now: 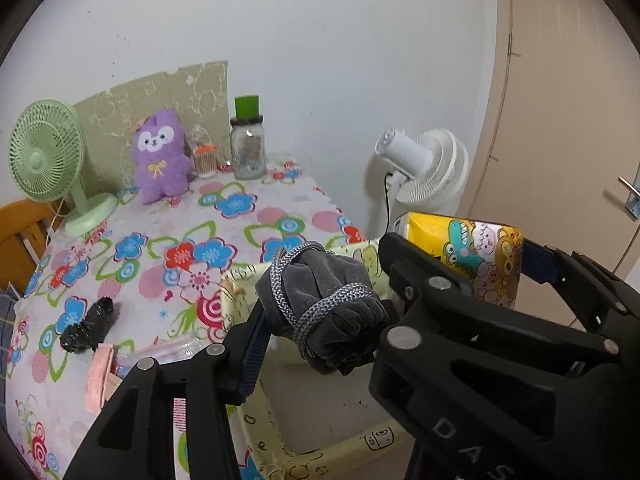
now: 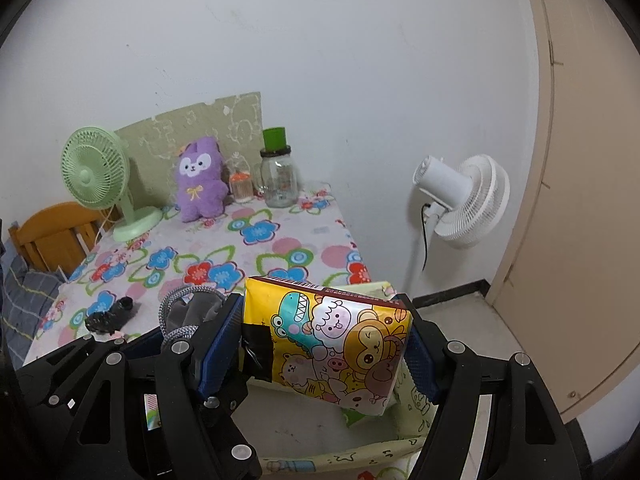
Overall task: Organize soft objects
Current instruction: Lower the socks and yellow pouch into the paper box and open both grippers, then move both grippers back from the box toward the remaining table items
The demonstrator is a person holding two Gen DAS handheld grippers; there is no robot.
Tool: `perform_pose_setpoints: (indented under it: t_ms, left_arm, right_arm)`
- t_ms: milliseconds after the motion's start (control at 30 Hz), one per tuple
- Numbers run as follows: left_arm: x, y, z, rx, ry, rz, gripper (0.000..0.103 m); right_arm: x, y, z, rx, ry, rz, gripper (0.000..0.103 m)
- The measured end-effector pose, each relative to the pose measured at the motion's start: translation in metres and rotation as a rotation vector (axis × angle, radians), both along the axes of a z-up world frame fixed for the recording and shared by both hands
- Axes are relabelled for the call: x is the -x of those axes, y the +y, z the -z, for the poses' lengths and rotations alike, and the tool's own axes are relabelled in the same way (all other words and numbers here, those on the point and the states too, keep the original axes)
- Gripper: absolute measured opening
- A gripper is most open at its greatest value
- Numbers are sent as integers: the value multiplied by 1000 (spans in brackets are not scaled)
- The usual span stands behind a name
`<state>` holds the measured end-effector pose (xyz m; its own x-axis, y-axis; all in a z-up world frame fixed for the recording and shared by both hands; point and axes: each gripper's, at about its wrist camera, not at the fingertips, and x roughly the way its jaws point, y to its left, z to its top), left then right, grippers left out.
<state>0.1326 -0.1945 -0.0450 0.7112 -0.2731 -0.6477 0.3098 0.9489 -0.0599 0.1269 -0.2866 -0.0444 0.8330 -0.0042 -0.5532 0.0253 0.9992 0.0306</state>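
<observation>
So far, neither of your 2 loads is in the bin (image 1: 320,456) yet. Your left gripper (image 1: 320,316) carries a grey pouch (image 1: 328,312) bound with grey cord; the pouch sits between the jaws above the bin's open mouth, but whether both pads press on it I cannot tell, since only the left pad's edge shows against it. Your right gripper (image 2: 324,344) is clamped on the tissue pack (image 2: 332,344), 1 blue pad on each end, and holds it tilted over the bin's far corner.

What is left, as I judge it: lower both and let go, then fetch the rest. On the table (image 1: 240,216) the purple plush (image 1: 162,156) stands upright at the back, near the green fan (image 1: 44,152) and just beside the jar (image 1: 248,148), well apart from both grippers. A black bundle (image 1: 88,328) lies near the table's front edge, left of your left gripper. Whether it is soft is unclear.
</observation>
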Motion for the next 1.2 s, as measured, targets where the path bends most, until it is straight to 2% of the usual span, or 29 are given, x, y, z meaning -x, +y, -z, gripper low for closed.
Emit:
perform_pose_setpoints:
  t_ms: [200, 433, 500, 733, 800, 967, 1200]
  left_arm:
    - [-5, 1, 9, -36, 17, -17, 81]
    - [-9, 2, 15, -83, 12, -21, 89]
    - [-10, 2, 17, -93, 16, -10, 95]
    - [-9, 2, 21, -141, 12, -14, 99]
    - [-10, 5, 21, -131, 23, -19, 99]
    - [-9, 13, 19, -100, 35, -21, 99]
    - [3, 22, 11, -76, 13, -10, 100]
  right_arm:
    - [-6, -8, 11, -32, 24, 15, 76]
    - [-14, -8, 17, -37, 41, 8, 76]
    - [-15, -8, 18, -43, 44, -2, 77]
    - [-19, 5, 26, -16, 59, -31, 79]
    - [-18, 6, 26, -16, 63, -35, 80]
    - [-9, 11, 22, -8, 46, -25, 93]
    - [4, 21, 16, 4, 42, -11, 95]
